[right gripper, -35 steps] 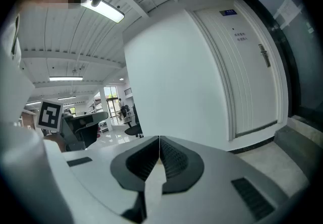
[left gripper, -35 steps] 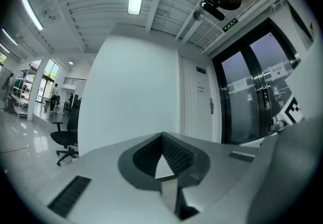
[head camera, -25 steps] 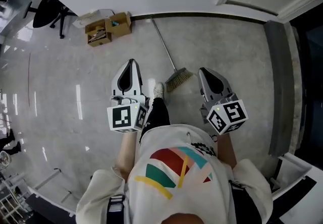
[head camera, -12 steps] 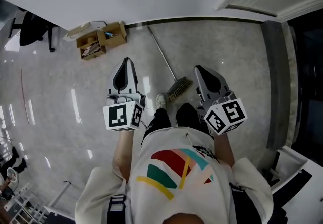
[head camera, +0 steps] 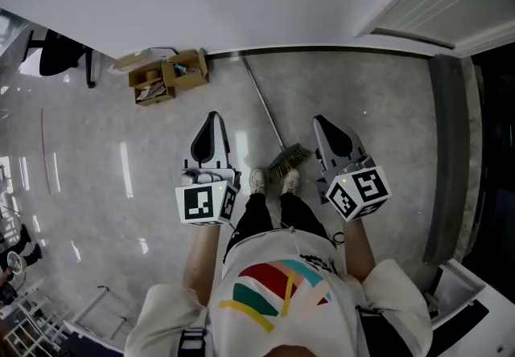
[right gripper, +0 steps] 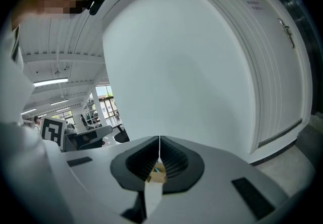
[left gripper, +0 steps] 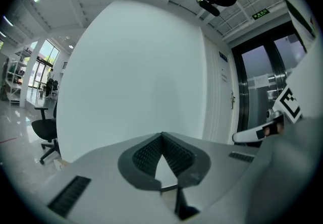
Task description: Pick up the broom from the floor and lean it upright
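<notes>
The broom lies flat on the grey floor in the head view. Its thin handle [head camera: 261, 98] runs from the wall base down to the bristle head [head camera: 288, 162], which is just ahead of the person's shoes [head camera: 257, 181]. My left gripper [head camera: 212, 116] hangs to the left of the broom head, its jaws shut with nothing in them [left gripper: 162, 135]. To the right of the broom head is my right gripper [head camera: 323, 121], also shut and empty [right gripper: 159, 138]. Both point toward the white wall, above the floor and apart from the broom.
An open cardboard box [head camera: 165, 75] sits at the wall base to the left, and a black office chair [head camera: 60, 58] stands further left. A white panelled door [head camera: 438, 2] and a dark threshold strip [head camera: 449, 146] are on the right.
The person has stepped toward the wall, carrying both grippers forward. The broom head now lies right at the shoes, between the two grippers. Both jaws stay shut.
</notes>
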